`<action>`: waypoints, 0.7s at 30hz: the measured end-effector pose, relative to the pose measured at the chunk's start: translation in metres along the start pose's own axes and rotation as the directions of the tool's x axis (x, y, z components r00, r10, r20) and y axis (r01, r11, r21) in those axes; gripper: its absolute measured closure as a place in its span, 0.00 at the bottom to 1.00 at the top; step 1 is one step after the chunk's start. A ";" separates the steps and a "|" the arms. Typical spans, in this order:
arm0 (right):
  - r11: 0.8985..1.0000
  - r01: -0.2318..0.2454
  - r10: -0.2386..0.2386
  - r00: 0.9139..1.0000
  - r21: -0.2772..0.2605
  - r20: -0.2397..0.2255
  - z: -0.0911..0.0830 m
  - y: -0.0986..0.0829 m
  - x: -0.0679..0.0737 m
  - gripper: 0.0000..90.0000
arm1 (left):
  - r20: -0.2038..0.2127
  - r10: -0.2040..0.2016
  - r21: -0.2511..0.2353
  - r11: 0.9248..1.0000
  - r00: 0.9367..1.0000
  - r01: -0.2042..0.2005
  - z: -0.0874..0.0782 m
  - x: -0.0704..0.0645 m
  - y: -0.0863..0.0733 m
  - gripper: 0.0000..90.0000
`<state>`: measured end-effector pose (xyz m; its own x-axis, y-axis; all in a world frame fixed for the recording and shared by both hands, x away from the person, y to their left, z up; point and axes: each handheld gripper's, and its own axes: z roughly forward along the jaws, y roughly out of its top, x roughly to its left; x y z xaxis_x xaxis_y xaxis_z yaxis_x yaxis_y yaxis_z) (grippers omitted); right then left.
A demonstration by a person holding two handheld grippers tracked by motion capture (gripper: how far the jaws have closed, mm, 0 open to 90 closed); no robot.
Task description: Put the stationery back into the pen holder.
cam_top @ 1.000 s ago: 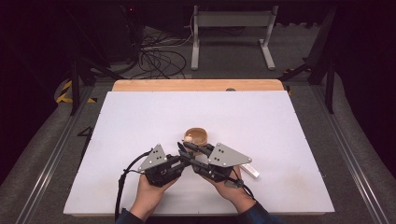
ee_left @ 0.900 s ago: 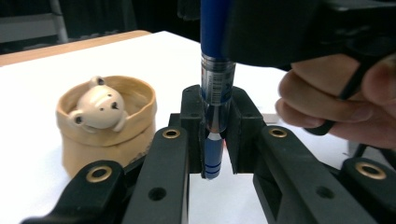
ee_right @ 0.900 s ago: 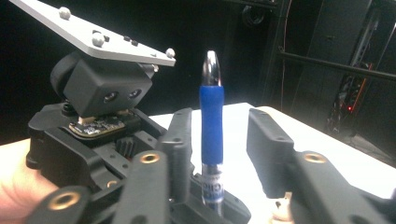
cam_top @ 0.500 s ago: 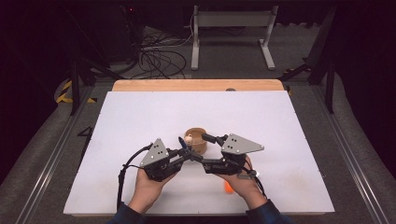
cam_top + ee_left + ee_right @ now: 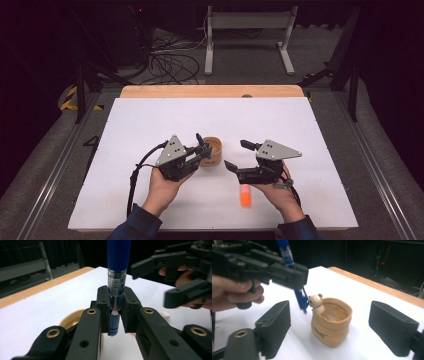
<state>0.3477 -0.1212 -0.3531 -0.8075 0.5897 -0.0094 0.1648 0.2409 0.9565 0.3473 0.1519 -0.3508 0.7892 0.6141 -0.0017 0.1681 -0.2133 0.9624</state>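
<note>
Nearest the bench's front edge, a short orange cylinder, perhaps a marker cap or a small marker, lying flat on the white sheet just inside the right hand, set aside and free of either claw. Left claw clenched on a blue pen with a clear barcoded mid-section, held near upright with its lower end pointing down, a posture judged to suit dropping it into the holder. Right claw released, jaws spread wide and empty, aimed at the holder as if ready to steady it. Between the two, a tan sack-shaped ceramic pot with a small bear figure at its rim, standing upright and empty, mouth open upward; pen tip just beside the bear, not yet inside. White bench matte and bare around the pot, with a wooden strip along its far edge. Beyond, grey floor, coiled black cables, a pale metal stand, dark surroundings.
</note>
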 end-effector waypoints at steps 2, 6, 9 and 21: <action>1.000 -0.003 0.003 1.000 0.006 0.007 -0.004 -0.001 -0.003 0.18 | -0.009 0.001 -0.004 1.000 1.000 -0.001 0.004 0.003 0.004 0.88; 1.000 -0.001 0.001 1.000 0.014 0.030 -0.010 -0.002 -0.008 0.15 | -0.020 0.001 -0.002 1.000 1.000 -0.001 0.011 0.007 0.008 0.88; 1.000 -0.011 0.010 0.999 0.014 0.037 -0.014 -0.003 -0.012 0.14 | -0.037 0.005 0.001 1.000 0.999 -0.005 0.016 0.012 0.009 0.88; 1.000 -0.016 0.015 0.997 0.019 0.073 -0.023 -0.004 -0.021 0.13 | -0.070 -0.052 0.039 0.998 0.996 0.055 0.028 0.036 0.000 0.88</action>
<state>0.3511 -0.1527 -0.3498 -0.7615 0.6480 -0.0168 0.1885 0.2462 0.9507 0.3925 0.1522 -0.3582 0.7362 0.6760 -0.0330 0.2339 -0.2084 0.9497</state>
